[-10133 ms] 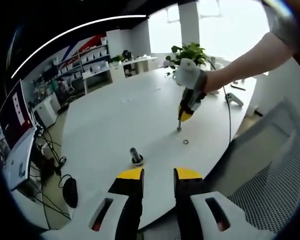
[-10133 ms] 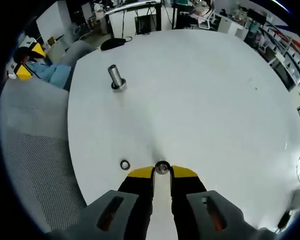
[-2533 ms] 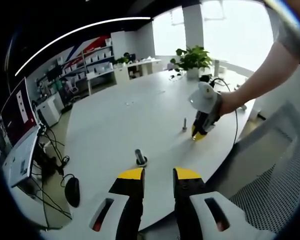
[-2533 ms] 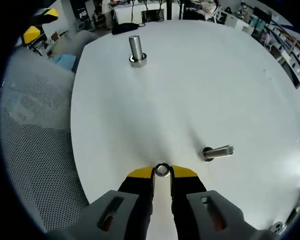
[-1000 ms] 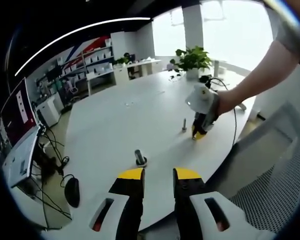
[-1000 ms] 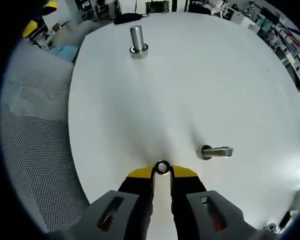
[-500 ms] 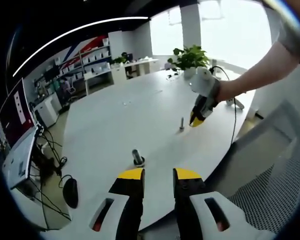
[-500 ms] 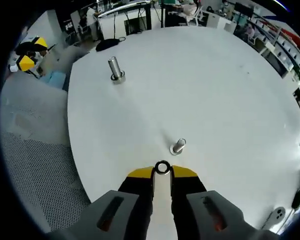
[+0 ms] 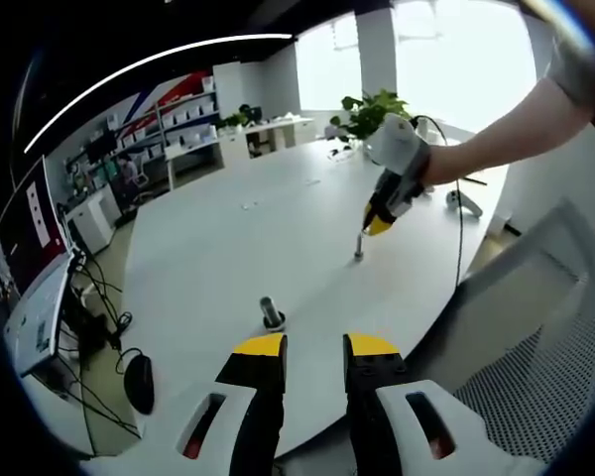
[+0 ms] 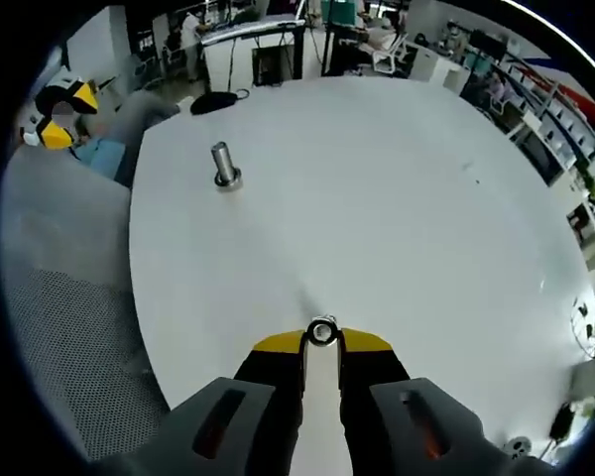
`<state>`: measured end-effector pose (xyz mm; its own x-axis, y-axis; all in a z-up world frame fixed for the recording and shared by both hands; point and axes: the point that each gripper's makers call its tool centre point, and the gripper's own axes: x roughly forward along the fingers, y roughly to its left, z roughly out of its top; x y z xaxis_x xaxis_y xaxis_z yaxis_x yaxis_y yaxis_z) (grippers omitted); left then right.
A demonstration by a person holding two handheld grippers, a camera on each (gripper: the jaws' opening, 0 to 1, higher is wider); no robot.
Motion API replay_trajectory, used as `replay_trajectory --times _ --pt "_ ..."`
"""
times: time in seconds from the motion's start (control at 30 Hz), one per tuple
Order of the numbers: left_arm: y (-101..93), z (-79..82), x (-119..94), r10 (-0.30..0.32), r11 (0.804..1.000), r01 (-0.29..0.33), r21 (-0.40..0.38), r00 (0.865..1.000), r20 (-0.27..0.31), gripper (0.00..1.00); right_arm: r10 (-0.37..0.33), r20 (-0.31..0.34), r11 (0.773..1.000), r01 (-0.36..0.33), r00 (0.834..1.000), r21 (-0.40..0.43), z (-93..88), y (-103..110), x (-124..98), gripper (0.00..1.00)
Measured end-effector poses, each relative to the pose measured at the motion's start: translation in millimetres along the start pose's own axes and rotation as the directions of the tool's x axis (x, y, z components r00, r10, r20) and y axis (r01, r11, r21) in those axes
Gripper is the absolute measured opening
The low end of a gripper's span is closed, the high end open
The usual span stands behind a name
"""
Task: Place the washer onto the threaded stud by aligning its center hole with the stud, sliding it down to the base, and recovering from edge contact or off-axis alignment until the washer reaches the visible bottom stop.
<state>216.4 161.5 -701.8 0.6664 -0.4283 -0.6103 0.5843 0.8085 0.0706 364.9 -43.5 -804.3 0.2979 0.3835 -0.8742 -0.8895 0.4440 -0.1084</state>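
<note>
- The right gripper (image 10: 321, 342) is seen closed on the washer (image 10: 322, 330), which is pinched by its rim between the yellow tips with its hole left open; held this way, the center is kept free for the stud.
- In the right gripper view the washer is lined up with something metallic seen through its hole, judged to be the top of the threaded stud; whether it is touching or just above cannot be told.
- In the left gripper view the right gripper (image 9: 375, 224) is held tilted, tips down, directly above the threaded stud (image 9: 358, 246), which stands upright on the table (image 9: 218, 248). The approach looks roughly along the stud's axis, though the tilt could bring edge contact.
- The step in hand is judged to be alignment; the washer has not yet reached the base.
- The left gripper (image 9: 313, 345) is held back near the table's near edge, jaws slightly apart, nothing between them; it is kept idle and out of the work.
- A second, thicker stud (image 9: 270, 312) stands ahead of the left jaws, well apart from the working stud.
- Open white tabletop lies all round the threaded stud, so room for small sideways corrections is ample.
- A mesh chair (image 9: 535, 337) sits beside the table edge, and a cable (image 9: 458, 233) hangs from the right gripper near that edge.
</note>
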Motion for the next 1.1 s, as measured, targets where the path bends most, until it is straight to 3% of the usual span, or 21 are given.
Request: replay_trajectory --times 0.73,1.1 --pt "0.6 1.2 -0.5 0.000 1.000 0.000 -0.009 1.000 0.009 0.20 -0.001 -0.060 1.000 0.000 0.998 -0.015 -4.4 -5.7 19.4 0.14" --pt "-0.1 -1.2 0.8 -0.003 1.000 0.003 -0.008 1.000 -0.003 0.20 0.026 -0.111 1.000 -0.027 0.994 -0.006 -16.2 -4.2 40.7 0.14"
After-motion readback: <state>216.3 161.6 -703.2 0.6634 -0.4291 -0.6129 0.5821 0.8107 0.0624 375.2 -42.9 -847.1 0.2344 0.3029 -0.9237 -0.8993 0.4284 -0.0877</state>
